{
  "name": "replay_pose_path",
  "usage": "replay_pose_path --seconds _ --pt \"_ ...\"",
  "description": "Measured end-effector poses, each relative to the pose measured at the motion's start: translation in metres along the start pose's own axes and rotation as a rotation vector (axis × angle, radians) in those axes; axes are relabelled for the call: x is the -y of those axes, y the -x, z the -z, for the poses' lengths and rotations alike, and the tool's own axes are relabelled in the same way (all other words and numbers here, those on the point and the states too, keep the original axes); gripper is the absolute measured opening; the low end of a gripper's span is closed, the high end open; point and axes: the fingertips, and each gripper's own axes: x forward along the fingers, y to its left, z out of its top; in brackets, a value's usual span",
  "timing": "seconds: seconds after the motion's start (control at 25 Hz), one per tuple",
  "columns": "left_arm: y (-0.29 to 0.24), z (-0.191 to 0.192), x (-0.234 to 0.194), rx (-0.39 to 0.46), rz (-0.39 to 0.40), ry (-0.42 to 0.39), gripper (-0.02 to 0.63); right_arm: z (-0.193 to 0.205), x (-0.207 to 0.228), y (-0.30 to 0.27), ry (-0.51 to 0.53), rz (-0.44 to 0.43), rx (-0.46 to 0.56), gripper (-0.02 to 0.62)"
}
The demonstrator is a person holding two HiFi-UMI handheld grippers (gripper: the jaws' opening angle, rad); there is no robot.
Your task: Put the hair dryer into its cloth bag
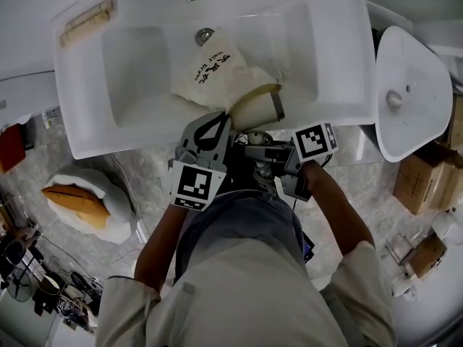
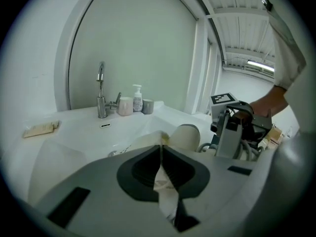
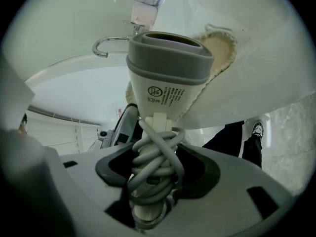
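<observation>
Head view: bag [image 1: 206, 71] lies in sink [image 1: 87, 121] at 12; dryer [image 1: 257, 107] nose at its mouth. Left gripper view: left tongs [image 2: 160, 172] near shut, pinching bag hem. Right gripper view: right tongs [image 3: 153, 177] part open, clamped on dryer's cord-wrapped handle. Step: insertion. Next, prob.: hold mouth wide, push dryer toward 12.

Beige short sleeves [image 1: 358, 266]; grey tongs [image 2: 161, 154] with 2 marker cubes [image 1: 197, 186].

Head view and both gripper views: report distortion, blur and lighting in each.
Head view: fisheye curves the sink rim, light even. Left gripper view: dark rounded corners, cloth bag close, slightly soft. Right gripper view: hair dryer sharp, left foreground blurred.
</observation>
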Motion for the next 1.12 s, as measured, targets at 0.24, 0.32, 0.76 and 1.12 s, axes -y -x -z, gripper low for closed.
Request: replay_pose_path --seconds 0.24,0.32,0.76,1.12 --pt "0.005 0.003 0.006 -0.039 -0.008 -0.094 0.023 0.005 -0.004 -0.002 -0.053 -0.003 -0.092 0.247" --pt "0.005 0.002 0.006 -0.037 -0.006 -0.109 0.023 0.005 -0.005 -0.004 -0.070 -0.001 -0.127 0.247" --pt "0.009 0.002 -0.002 -0.034 0.013 -0.180 0.023 -0.004 -0.008 -0.019 -0.121 0.011 -0.262 0.245" --pt "0.010 0.000 0.001 -0.055 0.095 -0.235 0.023 -0.018 -0.007 -0.024 -0.128 0.041 -0.325 0.247"
